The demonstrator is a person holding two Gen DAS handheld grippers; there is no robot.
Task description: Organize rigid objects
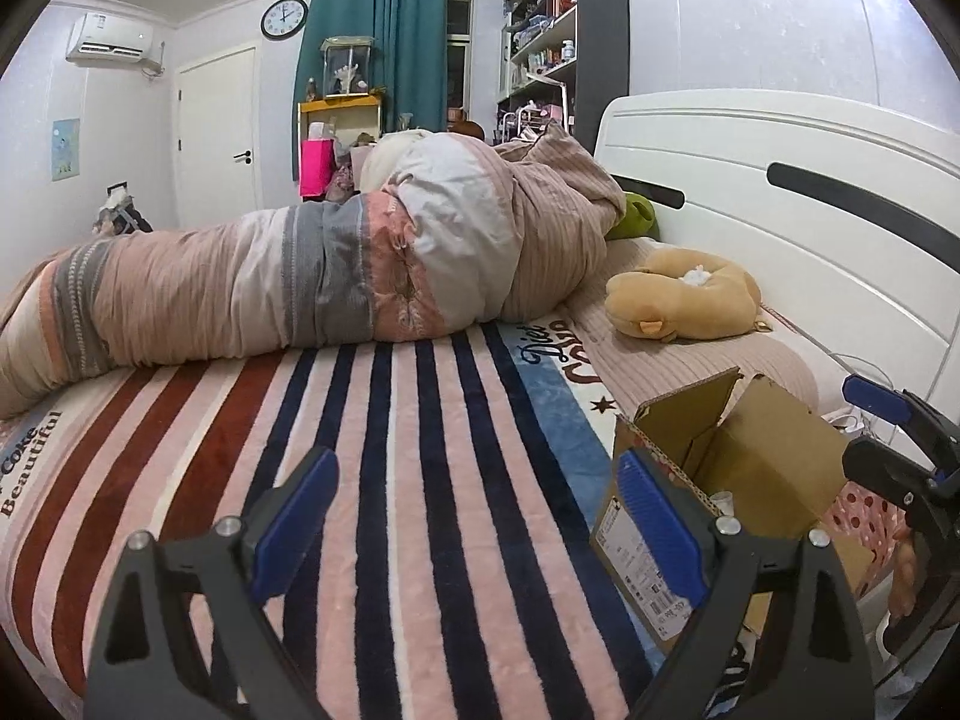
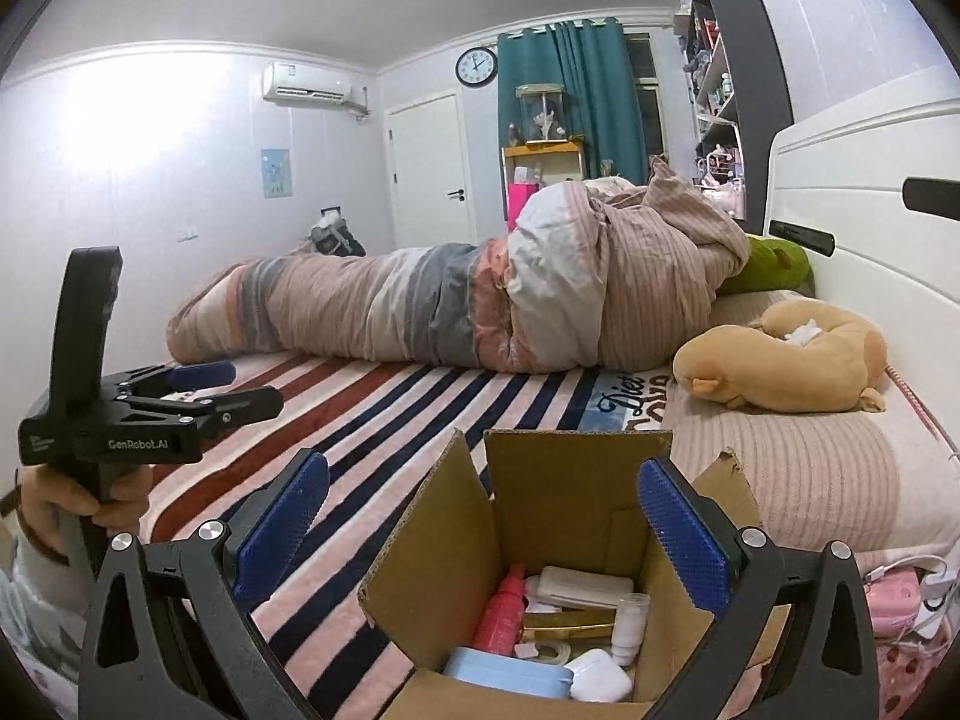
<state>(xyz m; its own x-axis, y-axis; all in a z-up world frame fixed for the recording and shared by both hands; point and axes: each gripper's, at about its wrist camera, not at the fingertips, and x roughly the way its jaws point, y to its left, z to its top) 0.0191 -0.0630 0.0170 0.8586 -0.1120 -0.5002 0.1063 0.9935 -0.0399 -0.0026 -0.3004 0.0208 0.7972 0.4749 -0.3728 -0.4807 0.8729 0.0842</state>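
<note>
The bed is covered by a plush striped blanket (image 1: 384,450) in pink, dark red and navy, with lettering along its edges. Beyond the fingers of both grippers a rolled quilt (image 1: 336,276) lies across the bed, and a tan plush toy (image 1: 684,300) rests on a ribbed pink sheet near the white headboard (image 1: 780,198).

The left gripper (image 1: 474,534) hangs over the stripes with its blue-padded fingers (image 1: 294,528) spread wide and nothing between them. Just beside and behind its right finger stands the open cardboard box (image 1: 750,480), flaps up. The right gripper shows at the far right edge of this view (image 1: 894,444).

The right gripper (image 2: 486,534) is poised above that box (image 2: 540,510), its fingers (image 2: 684,534) wide apart and holding nothing; the box opening sits between and below them. Inside lie a red bottle (image 2: 501,612), a light blue case (image 2: 510,672), a white earbud case (image 2: 600,678), a small white bottle (image 2: 627,624) and a flat white item (what it is cannot be told). To the left of the fingers, the left gripper (image 2: 240,387) is held in a hand (image 2: 90,510).

The room behind has a wall clock (image 2: 476,66), teal curtains (image 2: 576,96), an air conditioner (image 2: 306,84), a white door (image 2: 432,168) and tall shelves (image 2: 726,72) by the headboard.
</note>
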